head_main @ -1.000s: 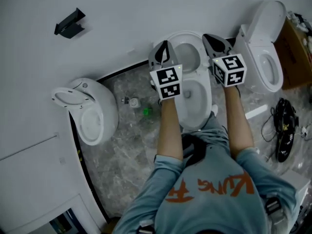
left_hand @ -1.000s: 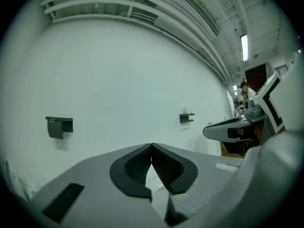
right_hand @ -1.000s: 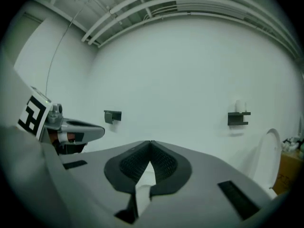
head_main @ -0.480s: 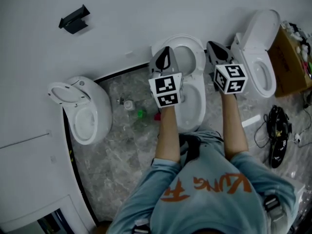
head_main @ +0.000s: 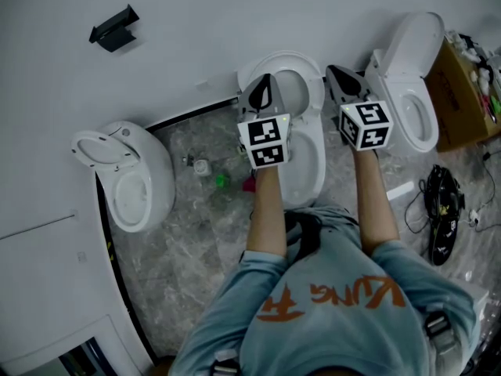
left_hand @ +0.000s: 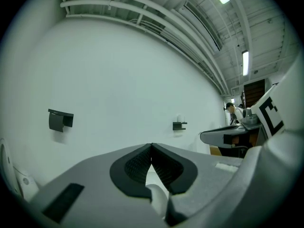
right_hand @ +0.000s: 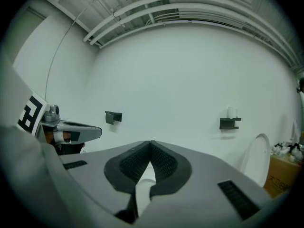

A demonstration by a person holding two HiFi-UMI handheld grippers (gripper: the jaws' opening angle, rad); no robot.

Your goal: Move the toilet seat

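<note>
We hold the left claw and right claw level over the middle toilet, both clenched on nothing. The seat seems to stand raised against the wall, between the claws. To move it well, we should release one claw, take the rim squarely, then swing it slowly so it cannot slam.

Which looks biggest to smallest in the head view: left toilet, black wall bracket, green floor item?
1. left toilet
2. black wall bracket
3. green floor item
Clear gaps; none look alike.
</note>
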